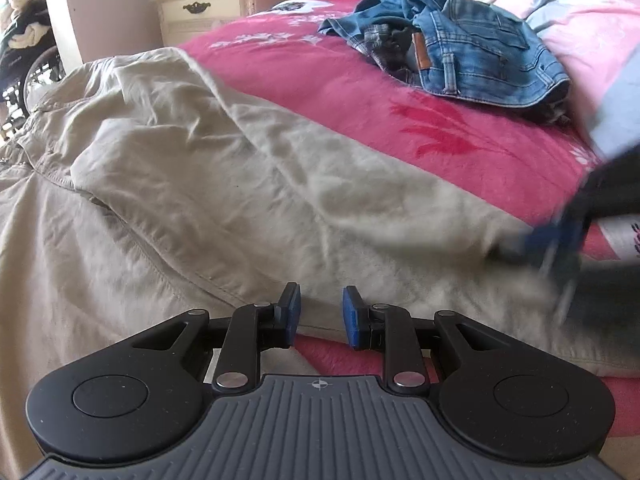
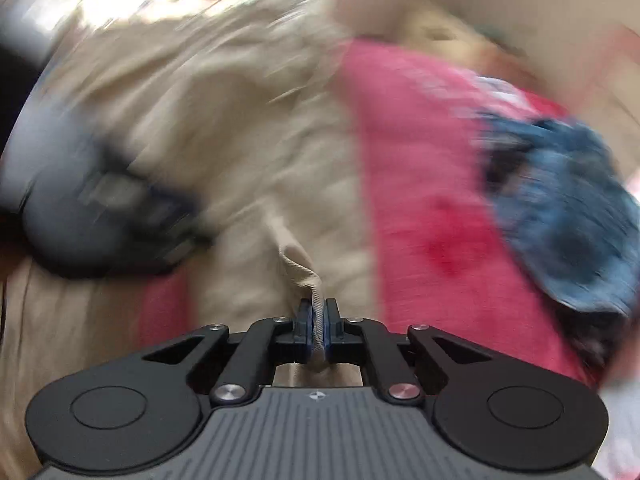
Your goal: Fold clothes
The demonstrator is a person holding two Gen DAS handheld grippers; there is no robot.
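Note:
Beige trousers [image 1: 200, 168] lie crumpled across the pink bedspread [image 1: 360, 92]. My left gripper [image 1: 321, 300] hovers low over their near edge, its blue pads apart with nothing between them. At the right of the left wrist view, my right gripper [image 1: 560, 248] is a dark, blurred shape at the trousers' right edge. In the heavily blurred right wrist view, my right gripper [image 2: 318, 304] is shut on a bunched fold of the beige trousers [image 2: 248, 140]. The left gripper [image 2: 120, 220] shows there as a dark blur to the left.
A heap of blue jeans [image 1: 472, 52] sits on the bed farther back, seen also as blurred jeans [image 2: 568, 208]. A pink pillow [image 1: 580, 20] lies at the far right. A cream nightstand [image 1: 208, 8] stands beyond the bed, and a wheel [image 1: 36, 76] shows at far left.

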